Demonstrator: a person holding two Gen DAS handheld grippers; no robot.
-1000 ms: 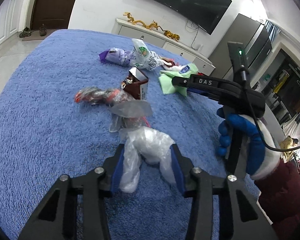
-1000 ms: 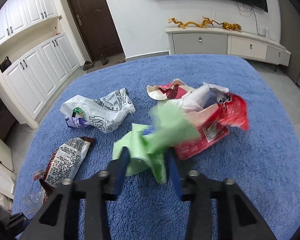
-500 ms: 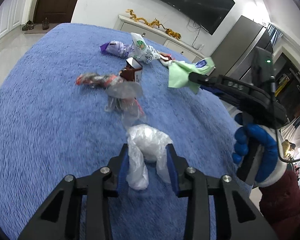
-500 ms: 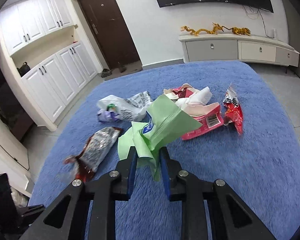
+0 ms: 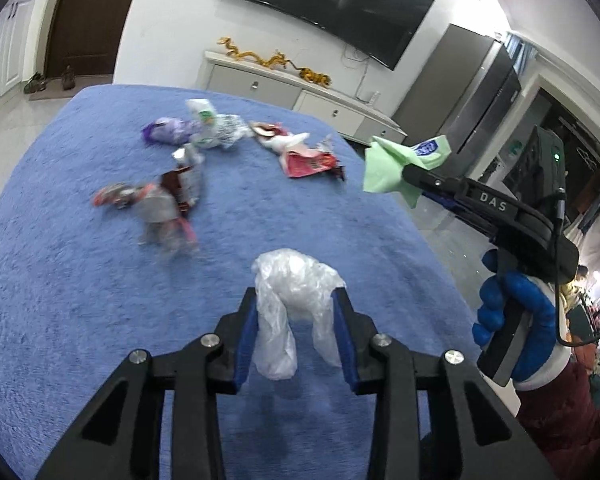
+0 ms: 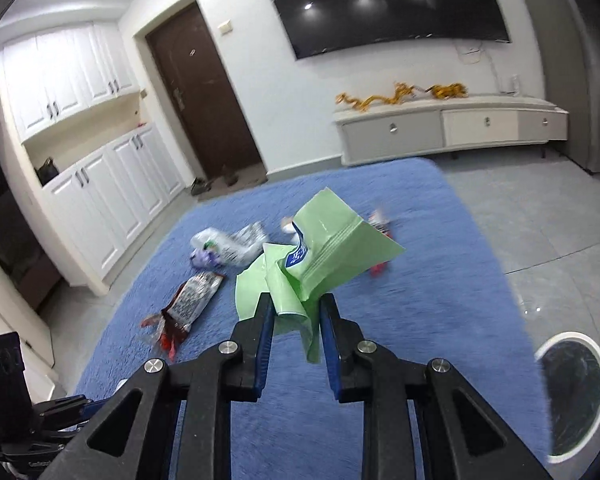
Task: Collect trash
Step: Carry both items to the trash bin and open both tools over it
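A blue carpet [image 5: 80, 300] is covering the floor and bearing the scattered trash. A round white-rimmed bin [image 6: 572, 394] is standing on the grey tiles just beside the carpet's right edge in the right wrist view. The right gripper [image 6: 296, 312] is clamping a crumpled green wrapper [image 6: 332, 252] between its blue-padded jaws and holding it in the air above the carpet; in the left wrist view a blue-gloved hand [image 5: 512, 320] is gripping its handle. The left gripper [image 5: 296, 316] is pinching a clear plastic bag [image 5: 292, 292], which is bulging above the jaws and hanging down between them. Farther off, a red wrapper [image 5: 308, 162], a white printed bag [image 5: 216, 128], a purple wrapper [image 5: 164, 134] and a dark brown packet [image 6: 194, 298] are lying on the carpet.
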